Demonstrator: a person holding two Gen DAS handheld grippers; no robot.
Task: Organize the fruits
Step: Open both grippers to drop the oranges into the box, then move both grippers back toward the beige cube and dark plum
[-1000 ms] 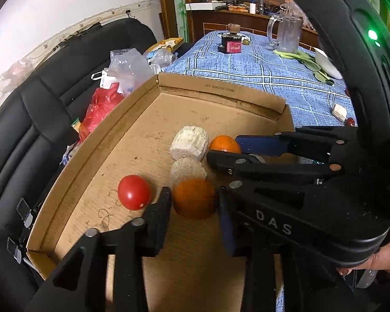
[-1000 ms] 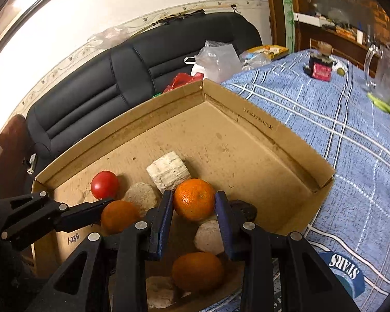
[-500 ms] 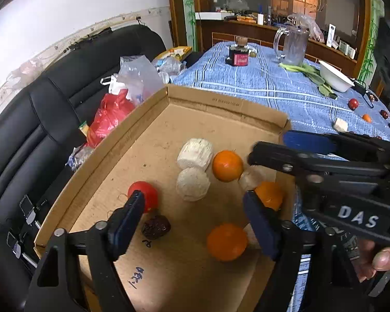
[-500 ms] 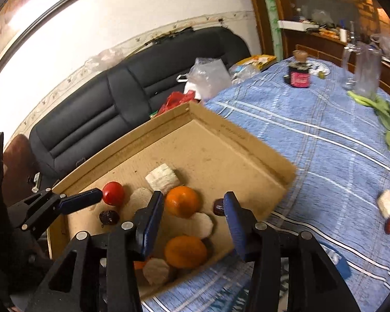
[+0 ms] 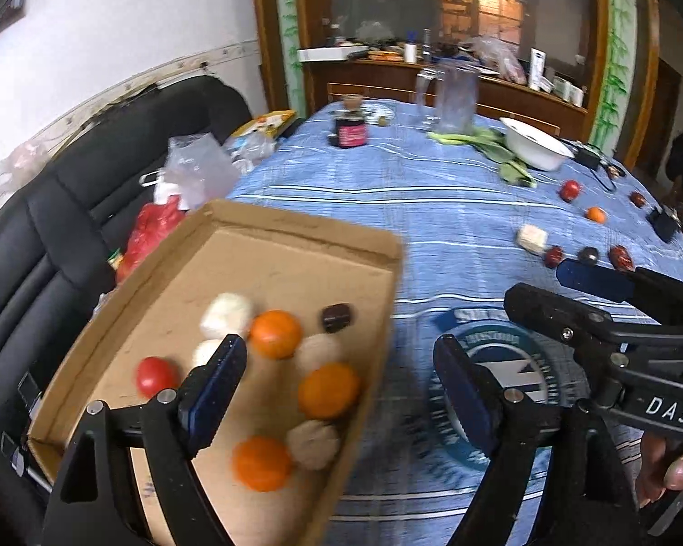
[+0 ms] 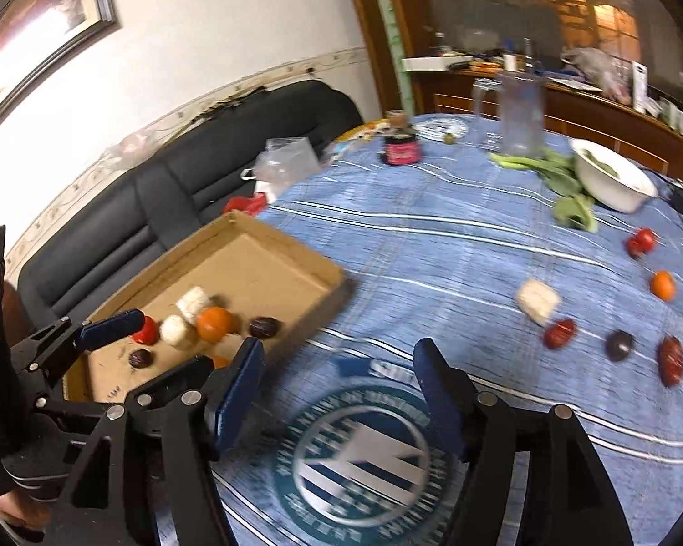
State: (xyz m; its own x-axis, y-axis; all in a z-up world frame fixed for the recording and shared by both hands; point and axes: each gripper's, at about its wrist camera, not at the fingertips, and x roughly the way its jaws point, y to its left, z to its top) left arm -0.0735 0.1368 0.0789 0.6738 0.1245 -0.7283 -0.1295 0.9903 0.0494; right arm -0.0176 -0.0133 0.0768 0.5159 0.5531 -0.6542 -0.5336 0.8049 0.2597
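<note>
A shallow cardboard box [image 5: 296,232] at the table's left holds three oranges [image 5: 275,334], a tomato [image 5: 156,375], pale lumps [image 5: 226,314] and a dark fruit [image 5: 338,317]. My left gripper [image 5: 339,357] hovers over the box's right edge, its jaws opening with nothing between them. My right gripper [image 6: 339,355] is above the blue cloth's round logo, jaws also opening and empty. Loose on the cloth at the right lie a tomato [image 6: 642,241], a small orange [image 6: 662,285], a pale block [image 6: 538,300], red dates [image 6: 559,333] and a dark plum [image 6: 619,345].
At the far side of the table stand a white bowl [image 6: 614,182], leafy greens [image 6: 564,173], a glass pitcher [image 6: 519,113] and a dark jar [image 6: 400,145]. A black sofa [image 6: 182,182] with plastic bags [image 6: 287,164] lies behind the box.
Each gripper was shut on an orange over the box; both have opened and let go, and both have swung right, away from the box, over the cloth.
</note>
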